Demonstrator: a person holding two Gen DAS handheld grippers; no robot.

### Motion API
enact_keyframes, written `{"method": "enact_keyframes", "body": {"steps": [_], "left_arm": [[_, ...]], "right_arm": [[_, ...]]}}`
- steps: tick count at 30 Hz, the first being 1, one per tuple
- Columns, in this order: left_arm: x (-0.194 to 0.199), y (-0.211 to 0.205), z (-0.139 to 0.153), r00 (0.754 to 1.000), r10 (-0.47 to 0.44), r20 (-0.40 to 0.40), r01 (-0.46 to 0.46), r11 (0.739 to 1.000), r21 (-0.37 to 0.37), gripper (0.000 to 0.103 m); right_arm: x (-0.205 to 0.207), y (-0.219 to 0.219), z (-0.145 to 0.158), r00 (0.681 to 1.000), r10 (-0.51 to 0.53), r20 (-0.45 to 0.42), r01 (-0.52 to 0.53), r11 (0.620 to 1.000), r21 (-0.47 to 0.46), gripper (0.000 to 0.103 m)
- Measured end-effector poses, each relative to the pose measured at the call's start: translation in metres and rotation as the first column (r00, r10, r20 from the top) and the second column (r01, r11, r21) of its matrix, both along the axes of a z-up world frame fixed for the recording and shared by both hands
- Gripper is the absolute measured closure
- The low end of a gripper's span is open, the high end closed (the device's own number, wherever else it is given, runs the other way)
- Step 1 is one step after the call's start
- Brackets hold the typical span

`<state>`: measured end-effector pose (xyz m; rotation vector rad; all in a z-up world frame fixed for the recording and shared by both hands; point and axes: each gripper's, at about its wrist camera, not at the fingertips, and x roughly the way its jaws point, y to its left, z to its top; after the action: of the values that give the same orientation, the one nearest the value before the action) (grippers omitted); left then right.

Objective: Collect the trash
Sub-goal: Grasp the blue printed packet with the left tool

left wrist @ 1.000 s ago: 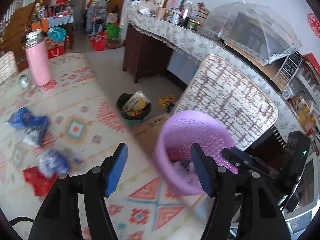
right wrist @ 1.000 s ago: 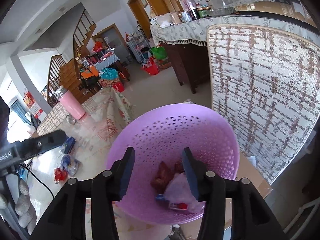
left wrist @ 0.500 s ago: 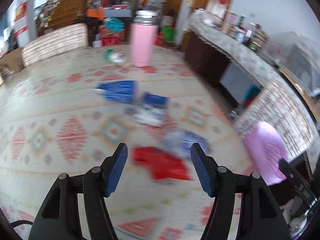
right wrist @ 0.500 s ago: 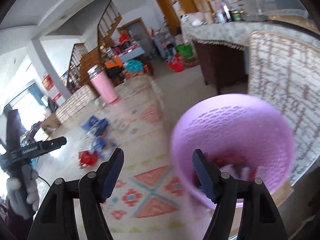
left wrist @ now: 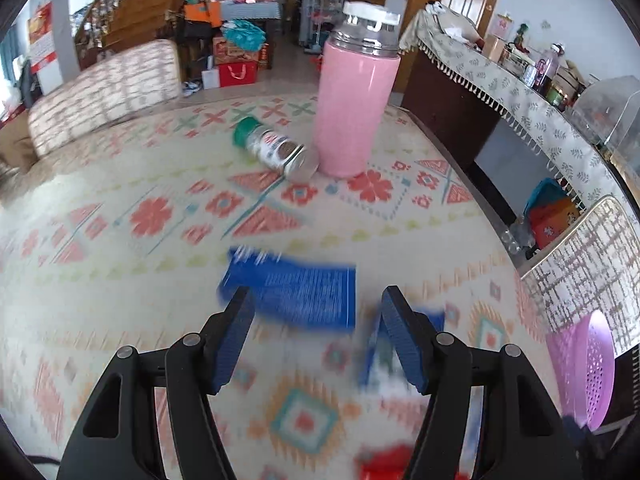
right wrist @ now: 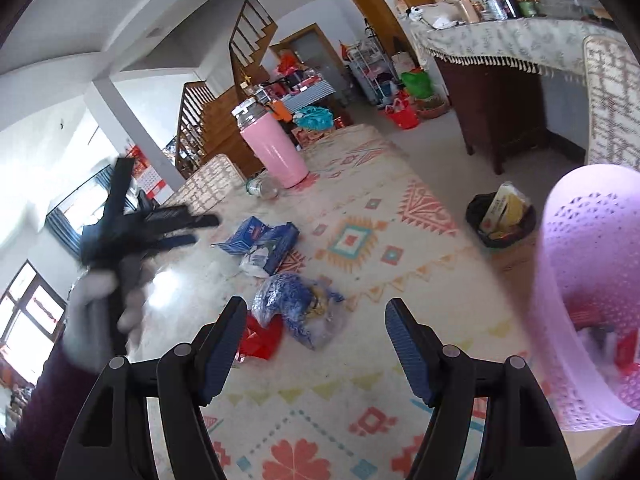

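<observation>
My left gripper (left wrist: 316, 300) is open and empty, low over a flat blue wrapper (left wrist: 296, 290) on the patterned tablecloth; it also shows in the right wrist view (right wrist: 192, 229). A second blue packet (left wrist: 380, 344) lies by its right finger and a red wrapper (left wrist: 384, 466) below. My right gripper (right wrist: 314, 312) is open and empty above a crumpled blue-and-clear bag (right wrist: 298, 306) and the red wrapper (right wrist: 260, 338). Blue packets (right wrist: 260, 240) lie beyond. The purple basket (right wrist: 592, 292) with trash inside stands at the right; it also shows in the left wrist view (left wrist: 588, 368).
A tall pink thermos (left wrist: 354, 96) stands at the table's far side with a green-capped spice jar (left wrist: 274, 148) lying beside it. A black floor bin (right wrist: 502, 220) sits past the table edge. A woven chair back (left wrist: 584, 264) and a long sideboard (left wrist: 500, 88) are to the right.
Both grippers swung away from the purple basket to the table. The left moved forward over the blue wrappers toward the thermos. The right now faces the bag and red wrapper.
</observation>
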<state>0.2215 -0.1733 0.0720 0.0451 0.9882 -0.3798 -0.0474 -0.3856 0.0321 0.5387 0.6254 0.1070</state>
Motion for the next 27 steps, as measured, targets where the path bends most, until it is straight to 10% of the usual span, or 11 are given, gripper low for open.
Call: {"method": "enact_keyframes", "body": {"steps": [9,19,27], "left_arm": [[0.051,-0.03,-0.036,0.988,-0.071,-0.139,0.089,0.988,0.126,0.042],[-0.057,0.029,-0.026,0.956,-0.194,-0.219,0.261,0.903,0.341,0.05],[-0.124,0.108,0.006,0.99,0.034,-0.136,-0.015,0.991,0.137,0.025]], "right_arm": [[-0.003,-0.012,0.0,0.999,-0.046,0.013,0.046,0.999,0.001,0.027],[-0.005,-0.006,-0.002,1.0,-0.018,0.002,0.018,1.0,-0.021,0.026],[-0.006,0.004,-0.001,1.0,0.001,0.009,0.0,0.997,-0.072,0.022]]}}
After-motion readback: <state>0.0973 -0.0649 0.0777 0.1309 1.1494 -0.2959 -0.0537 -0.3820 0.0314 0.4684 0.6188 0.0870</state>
